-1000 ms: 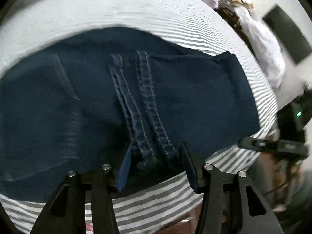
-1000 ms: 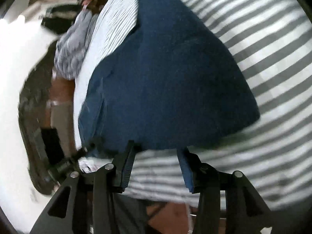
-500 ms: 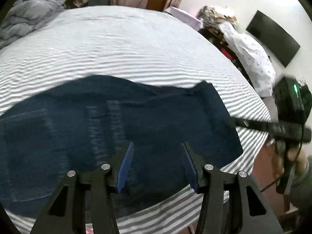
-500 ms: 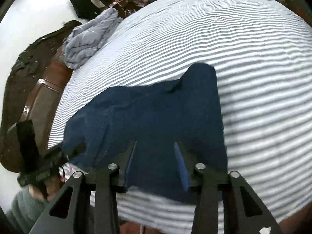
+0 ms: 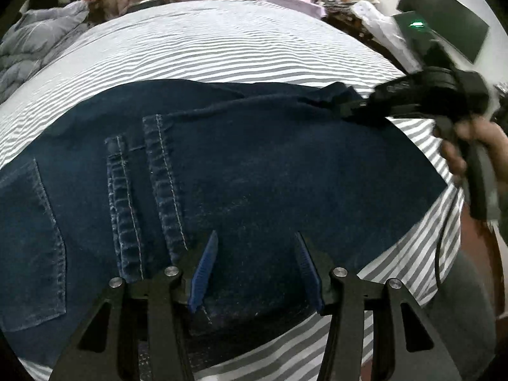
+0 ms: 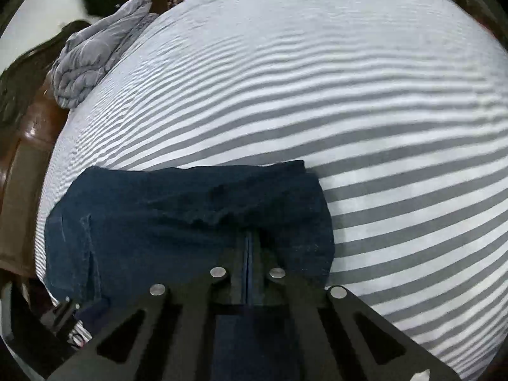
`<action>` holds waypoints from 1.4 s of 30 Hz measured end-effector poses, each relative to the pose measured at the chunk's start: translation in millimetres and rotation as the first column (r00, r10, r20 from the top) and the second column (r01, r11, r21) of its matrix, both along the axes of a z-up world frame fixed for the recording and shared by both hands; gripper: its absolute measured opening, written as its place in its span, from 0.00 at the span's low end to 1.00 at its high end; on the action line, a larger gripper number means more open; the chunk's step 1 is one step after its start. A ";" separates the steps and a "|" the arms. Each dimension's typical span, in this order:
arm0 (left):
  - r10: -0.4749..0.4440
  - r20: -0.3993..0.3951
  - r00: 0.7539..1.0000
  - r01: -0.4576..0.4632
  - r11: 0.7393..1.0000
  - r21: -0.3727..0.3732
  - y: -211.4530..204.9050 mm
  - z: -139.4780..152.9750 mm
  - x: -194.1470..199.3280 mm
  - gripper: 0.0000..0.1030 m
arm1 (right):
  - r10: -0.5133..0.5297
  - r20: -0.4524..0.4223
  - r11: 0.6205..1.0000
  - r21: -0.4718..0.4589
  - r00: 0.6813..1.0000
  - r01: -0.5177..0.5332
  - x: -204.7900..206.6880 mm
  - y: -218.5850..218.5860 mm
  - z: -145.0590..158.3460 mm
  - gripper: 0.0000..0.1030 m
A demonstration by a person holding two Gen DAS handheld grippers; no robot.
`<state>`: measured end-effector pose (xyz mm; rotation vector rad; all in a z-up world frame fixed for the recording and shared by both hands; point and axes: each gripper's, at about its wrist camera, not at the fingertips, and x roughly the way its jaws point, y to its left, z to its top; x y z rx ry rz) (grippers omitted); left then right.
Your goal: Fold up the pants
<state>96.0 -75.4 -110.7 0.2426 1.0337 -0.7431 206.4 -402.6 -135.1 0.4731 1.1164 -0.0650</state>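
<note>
My dark blue denim pants (image 5: 254,171) lie folded on the grey-and-white striped bedsheet (image 5: 222,44), near the sheet's front edge, their stitched hems (image 5: 162,177) on top and a back pocket (image 5: 28,231) toward the left end. My left claw (image 5: 254,273) hangs just above the pants, its blue-padded fingers (image 5: 203,273) spread apart with nothing between them. My right claw (image 6: 249,238) is pressed together at the pants' right end, its black fingers (image 6: 263,254) meeting over bunched denim; whether cloth is caught between them I cannot tell. From the left view, that claw reaches to the pants' far right corner, my hand (image 5: 476,146) on its grip. A crumpled grey quilt (image 6: 92,54) sits at the sheet's far left corner.
</note>
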 end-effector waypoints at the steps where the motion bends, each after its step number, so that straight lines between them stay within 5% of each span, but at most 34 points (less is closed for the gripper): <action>1: 0.011 -0.005 1.000 -0.011 1.000 0.008 -0.5 1.5 0.1 0.50 | 0.005 0.006 1.000 -0.020 1.000 -0.005 -4.8 4.8 8.1 0.10; 9: 0.036 0.033 0.999 -0.038 0.997 0.062 -6.4 0.7 -12.2 0.51 | 0.105 -0.041 0.992 -0.073 0.994 -0.107 -98.7 34.9 26.0 0.12; 13: 0.051 0.044 0.998 -0.055 0.995 0.078 -10.3 -2.0 -11.5 0.51 | 0.127 -0.098 0.983 -0.121 0.987 -0.138 -105.7 41.4 -1.3 0.10; 20: 0.067 0.046 0.997 -0.070 0.995 0.070 -12.6 -2.5 -9.5 0.51 | 0.099 -0.115 0.988 -0.111 0.988 -0.111 -103.1 37.5 1.1 0.13; 24: 0.112 0.026 0.993 -0.112 0.994 0.018 6.6 10.9 -9.5 0.51 | 0.082 -0.133 0.994 -0.058 0.988 -0.090 -100.9 39.3 11.5 0.37; 27: 0.183 0.037 0.982 -0.182 0.983 -0.034 42.6 30.3 -7.2 0.51 | 0.093 -0.142 0.986 -0.125 0.986 -0.111 -94.7 58.7 36.3 0.39; 33: 0.427 0.058 0.902 -0.422 0.902 -0.090 150.3 67.2 23.4 0.59 | 0.266 -0.048 0.944 -0.190 0.963 -0.270 -44.6 125.6 107.2 0.49; 37: 0.606 -0.015 0.795 -0.601 0.786 -0.145 240.6 73.8 41.0 0.65 | 0.430 -0.039 0.877 -0.221 0.902 -0.428 8.2 202.0 141.9 0.52; 42: 0.736 -0.136 0.663 -0.748 0.648 -0.144 334.1 43.8 51.6 0.66 | 0.608 -0.112 0.757 -0.217 0.786 -0.617 83.4 321.1 159.3 0.52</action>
